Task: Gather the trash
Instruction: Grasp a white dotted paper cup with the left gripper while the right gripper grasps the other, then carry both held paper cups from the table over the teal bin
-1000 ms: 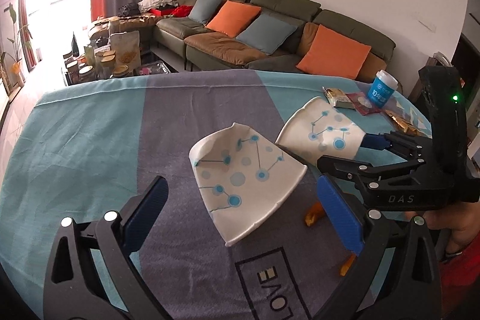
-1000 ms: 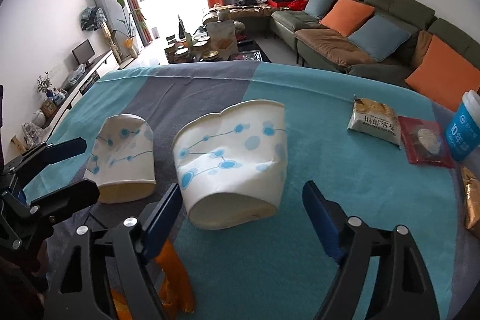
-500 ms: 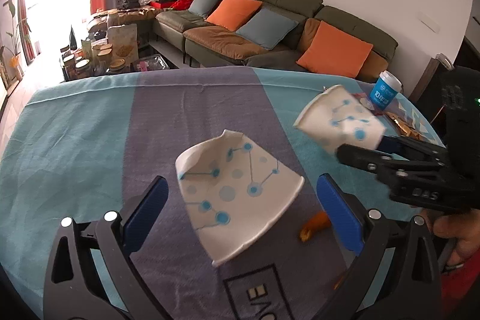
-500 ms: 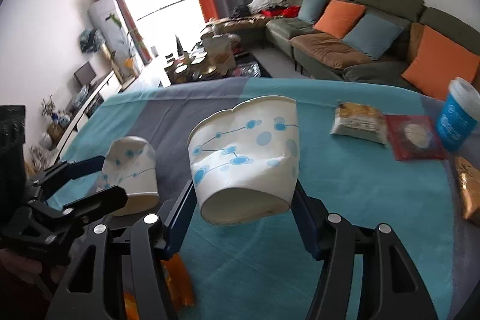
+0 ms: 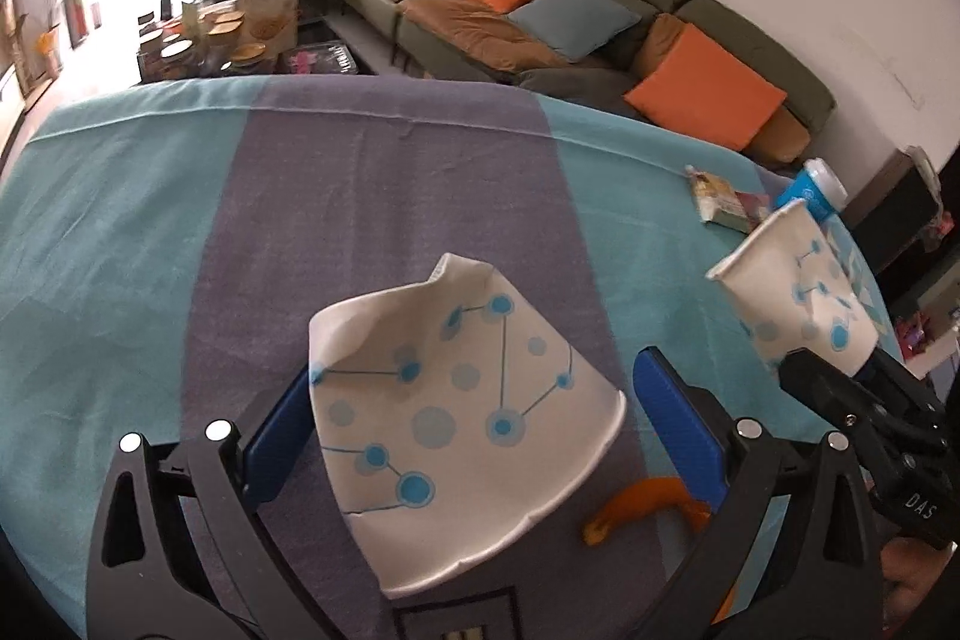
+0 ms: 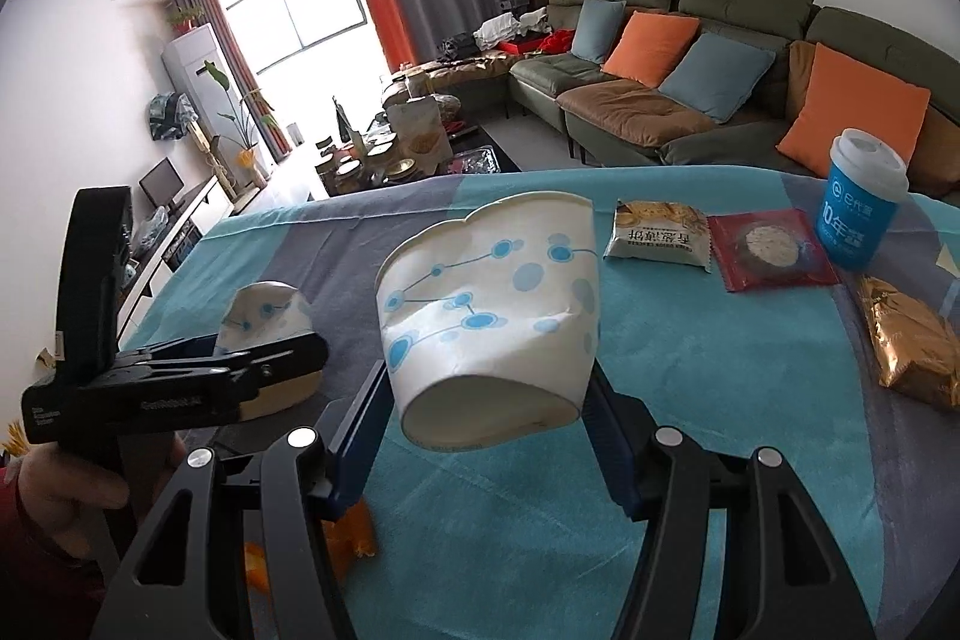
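The orange peel [image 6: 354, 526] lies partly hidden behind the right gripper's fingers [image 6: 354, 454].

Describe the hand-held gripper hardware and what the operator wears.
Both hand-held grippers, left and right, have black angular skeletal frames, silver bolt heads at the pivots and flat blue finger pads. The right one's body carries white "DAS" lettering; the left one's lettering is unreadable. A red sleeve shows at the left wrist.

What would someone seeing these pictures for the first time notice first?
Probably the two crumpled white paper cups with blue dots: one clamped in the right gripper and raised above the teal and grey tablecloth, the held cup, and the other cup lying on the grey stripe between the left gripper's open fingers. Next, the blue lidded cup and snack packets near the table's far right.
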A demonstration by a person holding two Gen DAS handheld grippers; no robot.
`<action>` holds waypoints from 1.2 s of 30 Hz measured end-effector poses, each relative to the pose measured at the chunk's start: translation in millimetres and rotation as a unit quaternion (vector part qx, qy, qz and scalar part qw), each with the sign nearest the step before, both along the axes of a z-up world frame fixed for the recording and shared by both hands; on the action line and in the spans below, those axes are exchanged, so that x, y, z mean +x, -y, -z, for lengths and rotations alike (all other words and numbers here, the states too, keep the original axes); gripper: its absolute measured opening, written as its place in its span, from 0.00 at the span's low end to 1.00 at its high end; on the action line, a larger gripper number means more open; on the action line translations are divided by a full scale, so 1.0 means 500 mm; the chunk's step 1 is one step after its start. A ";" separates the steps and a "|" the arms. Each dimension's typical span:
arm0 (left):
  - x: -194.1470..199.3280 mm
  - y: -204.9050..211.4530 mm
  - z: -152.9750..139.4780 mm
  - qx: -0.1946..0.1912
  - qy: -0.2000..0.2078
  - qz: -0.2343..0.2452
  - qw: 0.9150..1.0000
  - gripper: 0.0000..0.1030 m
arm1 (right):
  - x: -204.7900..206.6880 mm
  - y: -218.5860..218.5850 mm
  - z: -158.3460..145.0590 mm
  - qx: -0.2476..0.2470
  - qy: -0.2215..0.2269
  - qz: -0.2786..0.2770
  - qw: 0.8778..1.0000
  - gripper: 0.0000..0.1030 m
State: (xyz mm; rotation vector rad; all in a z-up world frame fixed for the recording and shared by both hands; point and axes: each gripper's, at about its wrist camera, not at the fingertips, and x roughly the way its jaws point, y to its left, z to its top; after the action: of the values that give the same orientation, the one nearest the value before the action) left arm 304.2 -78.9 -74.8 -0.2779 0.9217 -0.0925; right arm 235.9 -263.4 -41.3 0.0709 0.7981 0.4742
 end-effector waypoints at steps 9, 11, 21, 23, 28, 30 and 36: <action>-0.008 0.008 -0.002 0.006 0.012 0.017 1.000 0.73 | -0.011 0.006 -0.005 0.007 0.007 0.002 1.000 0.58; -0.014 0.001 -0.005 0.001 0.017 0.017 1.000 0.69 | -0.015 0.004 -0.009 0.006 0.009 0.003 1.000 0.58; -0.020 -0.038 -0.015 -0.027 0.033 0.016 0.999 0.42 | -0.029 -0.022 -0.029 0.004 0.021 -0.005 1.000 0.58; -0.020 -0.047 -0.010 -0.046 0.030 0.012 0.998 0.41 | -0.033 -0.024 -0.031 0.004 0.023 -0.005 1.000 0.58; -0.039 -0.065 -0.021 -0.065 0.047 0.005 0.997 0.41 | -0.037 -0.025 -0.039 0.003 0.026 -0.001 1.000 0.58; -0.051 -0.074 -0.041 -0.064 0.063 0.002 0.996 0.41 | -0.040 -0.030 -0.047 0.004 0.030 -0.003 1.000 0.58; -0.124 -0.127 -0.126 -0.041 0.128 -0.026 0.991 0.41 | -0.058 -0.071 -0.088 0.012 0.052 -0.028 0.998 0.58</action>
State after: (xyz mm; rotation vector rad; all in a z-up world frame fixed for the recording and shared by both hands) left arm 242.4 -15.2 -11.8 -0.3582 0.6557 -0.1148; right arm 206.8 -228.0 2.6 0.0465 0.6940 0.5369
